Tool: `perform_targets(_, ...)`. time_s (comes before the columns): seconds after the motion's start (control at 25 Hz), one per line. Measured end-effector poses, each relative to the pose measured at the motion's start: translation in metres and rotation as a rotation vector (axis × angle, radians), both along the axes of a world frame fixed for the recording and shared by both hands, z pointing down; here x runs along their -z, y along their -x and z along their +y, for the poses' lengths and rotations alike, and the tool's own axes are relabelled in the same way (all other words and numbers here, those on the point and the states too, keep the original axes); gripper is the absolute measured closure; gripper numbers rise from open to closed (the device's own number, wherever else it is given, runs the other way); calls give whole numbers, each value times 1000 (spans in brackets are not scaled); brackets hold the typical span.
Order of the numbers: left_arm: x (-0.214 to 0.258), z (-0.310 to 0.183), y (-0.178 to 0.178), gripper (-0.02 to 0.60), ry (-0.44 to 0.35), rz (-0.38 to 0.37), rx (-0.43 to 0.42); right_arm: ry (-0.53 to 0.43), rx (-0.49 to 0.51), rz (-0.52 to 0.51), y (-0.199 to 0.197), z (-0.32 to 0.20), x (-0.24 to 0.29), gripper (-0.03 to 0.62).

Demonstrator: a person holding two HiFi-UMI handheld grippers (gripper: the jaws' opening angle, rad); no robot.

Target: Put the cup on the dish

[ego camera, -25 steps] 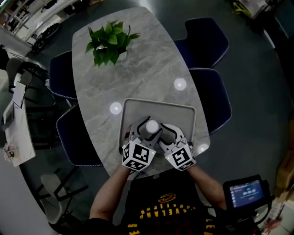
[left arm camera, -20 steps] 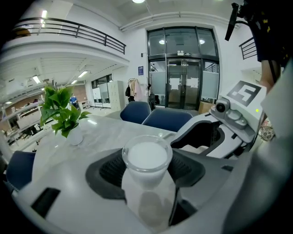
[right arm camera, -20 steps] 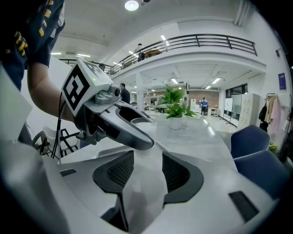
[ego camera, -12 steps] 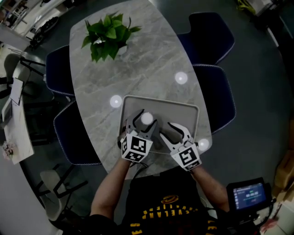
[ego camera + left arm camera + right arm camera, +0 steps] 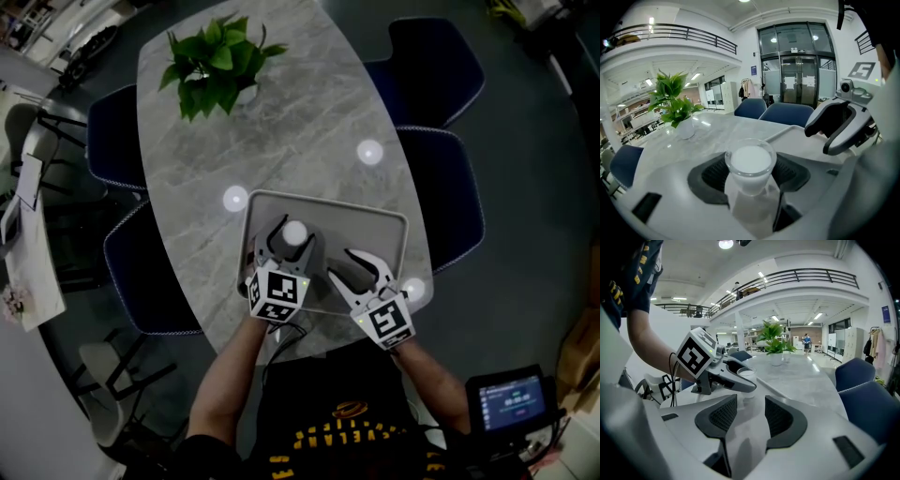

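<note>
A clear cup [image 5: 295, 232] of white liquid is low over the left part of the light grey tray-like dish [image 5: 375, 230]. I cannot tell whether its base touches the dish. My left gripper [image 5: 294, 237] is shut on the cup [image 5: 751, 164], a dark pad pressed against each side. My right gripper [image 5: 345, 264] stands open beside it over the middle of the dish, with nothing between its jaws. In the right gripper view the right gripper [image 5: 751, 416] is empty and the left gripper [image 5: 726, 373] carries the cup [image 5: 746, 373] just ahead.
The dish lies at the near end of a grey marble table [image 5: 281, 141]. A potted green plant [image 5: 214, 64] stands at the far end. Blue chairs [image 5: 441, 66] line both long sides. Round light reflections [image 5: 369, 151] show on the tabletop.
The left gripper has come down and a little further over the dish with the cup. The right gripper has drawn away from it to the right and lowered slightly.
</note>
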State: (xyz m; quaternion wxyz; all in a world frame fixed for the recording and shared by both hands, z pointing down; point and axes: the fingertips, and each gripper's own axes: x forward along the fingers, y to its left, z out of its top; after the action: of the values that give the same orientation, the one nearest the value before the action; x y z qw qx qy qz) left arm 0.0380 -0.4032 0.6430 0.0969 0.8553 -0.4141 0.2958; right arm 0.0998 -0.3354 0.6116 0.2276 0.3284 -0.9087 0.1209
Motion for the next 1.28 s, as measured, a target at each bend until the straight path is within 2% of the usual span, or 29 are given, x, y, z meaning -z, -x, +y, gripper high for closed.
perform_targets(0.4,-12,-9,10,311,-13,-8,62,18,-12,-5,-5,1,0,408)
perform_targets(0.84,-15,-14,14,311,-5,70,112,36,-20,-22,-3,4,-1,408)
perform_targets(1.28,-21,-17,15,311,8,67,127,38,-10,-38,5,3,-1,408)
